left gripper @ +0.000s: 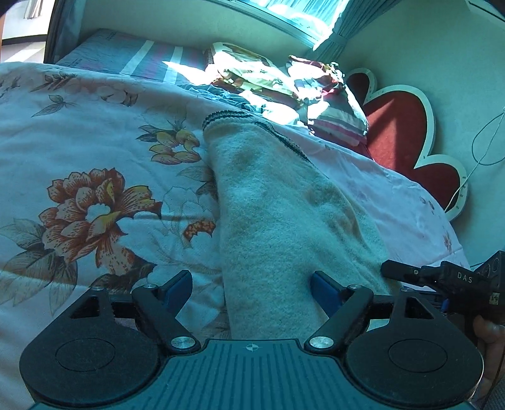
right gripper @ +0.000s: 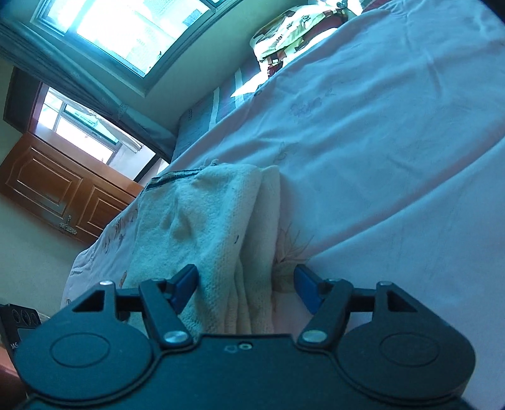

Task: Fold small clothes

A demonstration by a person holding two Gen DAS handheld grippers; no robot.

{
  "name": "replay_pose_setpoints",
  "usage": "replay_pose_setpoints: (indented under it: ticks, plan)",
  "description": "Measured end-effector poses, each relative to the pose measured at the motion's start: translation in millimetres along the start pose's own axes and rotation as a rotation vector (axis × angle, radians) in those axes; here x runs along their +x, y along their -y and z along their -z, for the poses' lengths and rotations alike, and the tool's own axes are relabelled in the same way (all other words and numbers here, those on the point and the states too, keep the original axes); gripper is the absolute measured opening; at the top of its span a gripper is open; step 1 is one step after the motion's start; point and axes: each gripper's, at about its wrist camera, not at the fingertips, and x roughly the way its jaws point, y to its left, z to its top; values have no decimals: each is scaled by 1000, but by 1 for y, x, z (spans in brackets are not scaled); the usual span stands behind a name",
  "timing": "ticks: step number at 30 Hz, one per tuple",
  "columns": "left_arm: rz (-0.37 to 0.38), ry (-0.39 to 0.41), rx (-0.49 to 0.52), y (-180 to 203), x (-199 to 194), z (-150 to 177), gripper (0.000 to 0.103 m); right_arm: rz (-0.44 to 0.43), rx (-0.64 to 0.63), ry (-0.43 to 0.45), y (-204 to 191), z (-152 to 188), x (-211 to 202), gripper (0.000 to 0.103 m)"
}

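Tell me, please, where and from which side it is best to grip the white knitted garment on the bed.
Probably grip the white knitted garment at its near end, coming from the near side: it lies as a long folded strip running away from both open grippers, with layered edges nearest the right gripper.

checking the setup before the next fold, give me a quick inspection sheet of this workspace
surface: bed with a floral quilt, lightly wrinkled
job's things: cream knitted garment with dark striped edge, lying in a long folded strip on the quilt
clutter: pile of patterned bedding and a striped pillow at the far end
grippers: left hand-held gripper open, garment between the jaws, pads not pressing; right hand-held gripper open over the garment's folded edge
cables: thin white cord hanging on the wall
surroundings: red flower-shaped headboard, window with curtains, wooden cabinet
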Motion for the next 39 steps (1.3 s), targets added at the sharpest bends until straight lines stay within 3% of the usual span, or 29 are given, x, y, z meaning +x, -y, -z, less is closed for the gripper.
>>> replay_pose_setpoints:
  ticks: [3,10,20,23,30,33,39]
  plan:
    - [3,-5,7,3,9,-4,82,-28,-24,-13,-6,-1,7,74]
    - [7,-10,15,6,18,-8,82,-12,-88,-19,-12,-2,7,61]
    - [-5,-14,41,11,22,-10,82,-15,-136,-41,-16,-1,7,59]
    - [6,-21,52,10,21,-11,82,-26,-128,-48,-14,-3,5,54]
    - [51,-69,73,9,33,-17,81,-55,-109,-54,-9,-8,14,56]
    - [44,-87,111,17,39,-20,74,-46,-139,-49,-16,-9,18,53]
    - [10,-71,195,36,34,-24,52,-39,-151,-21,-18,-7,13,30]
